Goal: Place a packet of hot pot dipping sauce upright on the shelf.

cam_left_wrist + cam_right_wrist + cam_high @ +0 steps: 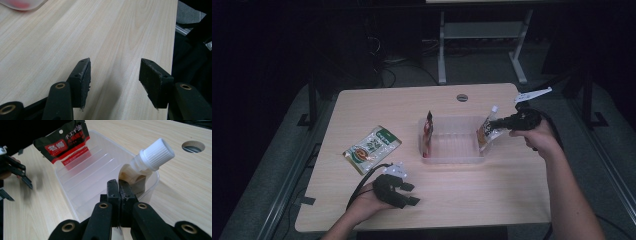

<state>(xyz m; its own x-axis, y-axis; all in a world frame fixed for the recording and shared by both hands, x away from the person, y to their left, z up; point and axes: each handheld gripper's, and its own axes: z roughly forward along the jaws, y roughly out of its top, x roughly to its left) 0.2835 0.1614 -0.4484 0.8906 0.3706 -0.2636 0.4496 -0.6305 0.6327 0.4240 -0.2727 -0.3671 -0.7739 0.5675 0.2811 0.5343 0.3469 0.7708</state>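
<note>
A: What lies at the left of the bench (pixel 362 105) in the high view?

B: A green and white packet (pixel 372 148) lies flat on the wood, well apart from the other things. Just below it, near the front edge, the left gripper (pixel 408 194) rests in the person's left hand.

A: How do its fingers stand?

B: Apart, with nothing between them. In the left gripper view the two black fingers (pixel 82 80) frame bare wood, and a corner of the clear tray shows at the upper left.

A: And at the middle?

B: A clear plastic tray (pixel 452 156) sits on the bench. A red and black sachet (pixel 428 132) leans upright against its left wall; in the right gripper view the same sachet (pixel 65 141) stands at the tray's far end.

A: Where is the pouch?

B: The tan spouted pouch (pixel 488 131) stands tilted at the tray's right wall, its white cap pointing up and away from the tray. In the right gripper view the pouch (pixel 140 173) sits inside the near right corner, its cap above the rim.

A: What holds it?

B: The right gripper (pixel 494 123), reaching in from the right. Its fingers (pixel 113 195) are pressed together, clamped on the pouch's lower edge.
</note>
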